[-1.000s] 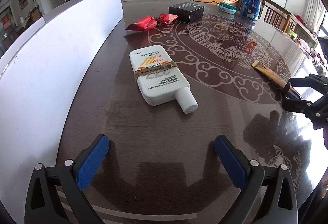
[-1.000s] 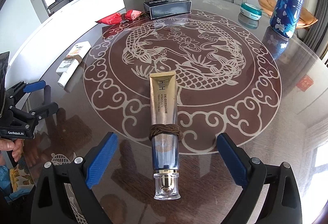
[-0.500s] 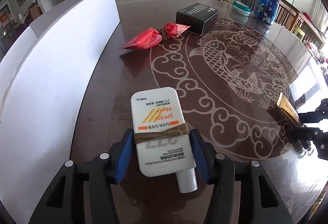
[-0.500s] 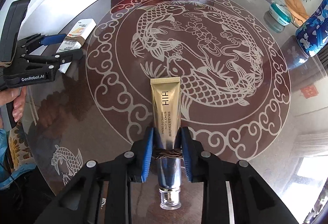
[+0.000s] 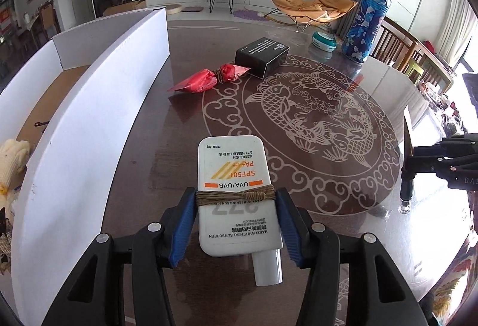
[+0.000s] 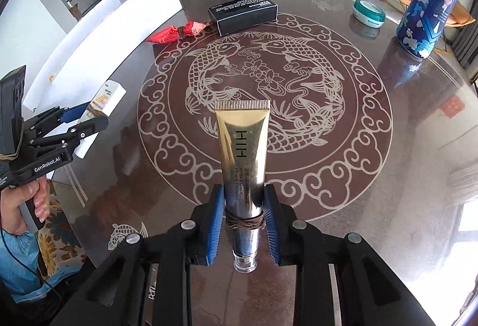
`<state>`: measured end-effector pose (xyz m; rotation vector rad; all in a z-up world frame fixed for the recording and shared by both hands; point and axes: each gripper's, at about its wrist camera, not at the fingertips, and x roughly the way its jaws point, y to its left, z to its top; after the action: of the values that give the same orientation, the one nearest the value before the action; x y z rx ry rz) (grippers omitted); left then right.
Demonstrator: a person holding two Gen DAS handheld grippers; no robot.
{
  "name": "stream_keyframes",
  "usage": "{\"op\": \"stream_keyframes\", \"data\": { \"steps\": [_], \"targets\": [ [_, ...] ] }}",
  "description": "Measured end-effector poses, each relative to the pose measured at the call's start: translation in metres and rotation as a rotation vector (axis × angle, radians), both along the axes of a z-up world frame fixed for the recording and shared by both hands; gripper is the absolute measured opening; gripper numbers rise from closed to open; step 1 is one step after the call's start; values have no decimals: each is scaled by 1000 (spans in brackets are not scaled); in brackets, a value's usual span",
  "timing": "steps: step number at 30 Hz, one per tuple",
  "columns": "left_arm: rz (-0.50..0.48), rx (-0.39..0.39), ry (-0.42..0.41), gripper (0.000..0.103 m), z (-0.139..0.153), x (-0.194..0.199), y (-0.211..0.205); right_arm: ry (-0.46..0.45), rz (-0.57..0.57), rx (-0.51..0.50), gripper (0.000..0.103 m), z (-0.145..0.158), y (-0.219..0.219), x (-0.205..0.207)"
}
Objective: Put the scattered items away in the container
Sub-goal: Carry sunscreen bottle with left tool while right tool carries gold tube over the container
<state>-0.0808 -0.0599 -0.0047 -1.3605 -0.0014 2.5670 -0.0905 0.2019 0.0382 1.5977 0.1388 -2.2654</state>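
Observation:
My left gripper (image 5: 236, 203) is shut on a flat white sunscreen bottle (image 5: 233, 176) with brown cord wound round it, lifted off the glass table, cap toward me. My right gripper (image 6: 242, 206) is shut on a gold eye-cream tube (image 6: 242, 141), also cord-wrapped, held above the table with its clear cap nearest me. The white open box (image 5: 98, 105) stands along the table's left side; a cream cloth item (image 5: 12, 158) lies inside it. On the table farther off lie a red wrapped packet (image 5: 209, 78) and a black carton (image 5: 262, 55).
A tall blue patterned bottle (image 5: 369, 24) and a teal round tin (image 5: 324, 41) stand at the table's far right edge. Wooden chairs (image 5: 415, 57) line the right side. A person's hand (image 6: 30, 206) holds the left gripper at the table's near left.
Both grippers came down and shut, the left on the sunscreen bottle and the right on the gold tube. Both then rose with their items off the table.

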Motion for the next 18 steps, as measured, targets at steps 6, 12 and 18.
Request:
{"op": "stream_keyframes", "data": {
  "steps": [6,12,18],
  "targets": [
    [34,62,90,53,51,14,-30,89,22,-30,27,44,-25,-2],
    [95,89,184,53,105,31,-85,197,66,-100,27,93,-64,-3],
    [234,58,220,53,132,37,-172,280,164,-193,27,140,-135,-5]
  ]
}}
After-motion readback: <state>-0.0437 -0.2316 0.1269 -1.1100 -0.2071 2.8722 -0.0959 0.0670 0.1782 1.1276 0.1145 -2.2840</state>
